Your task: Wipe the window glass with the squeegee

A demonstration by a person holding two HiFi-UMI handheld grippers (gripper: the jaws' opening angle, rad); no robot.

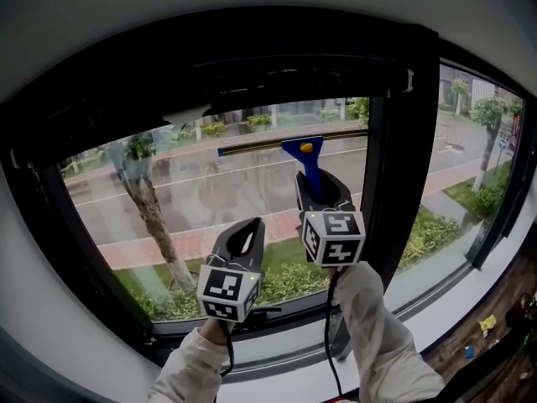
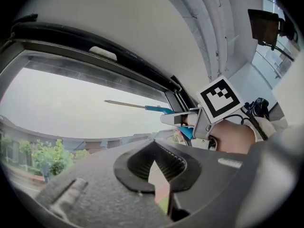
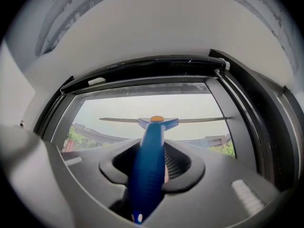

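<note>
squeegee [image 1: 307, 164] is up against the window glass [image 1: 210, 196], its long thin blade [image 1: 268, 148] lying level across the upper part of the pane. its blue handle [image 1: 310, 175] points down and back toward me, with an orange dot [image 1: 306, 148] where handle meets blade. my right gripper [image 1: 320, 190] has the handle: in the right gripper view the fingers [image 3: 178, 165] are closed on both sides of it, and it runs straight out between them to the blade. the left gripper [image 1: 243, 235] hangs lower and to the left of the right one, near it but apart, and as far as i can see it touches neither the squeegee nor the glass. in the left gripper view its fingers are drawn together with only a thin slit of daylight between them and nothing held there. that view also shows the right gripper's marker cube [image 2: 219, 97] and the hand [image 2: 232, 137] behind it off to the right, with the blade reaching leftward past them. a white sleeve [image 1: 382, 334] covers each forearm. the black window frame [image 1: 394, 141] surrounds the pane, and a second pane [image 1: 470, 158] sits to the right of its upright. through the glass i see a tree trunk [image 1: 155, 221] at left, a reddish pavement [image 1: 138, 250], a wet road [image 1: 109, 208] and a low hedge [image 1: 289, 280].
</note>
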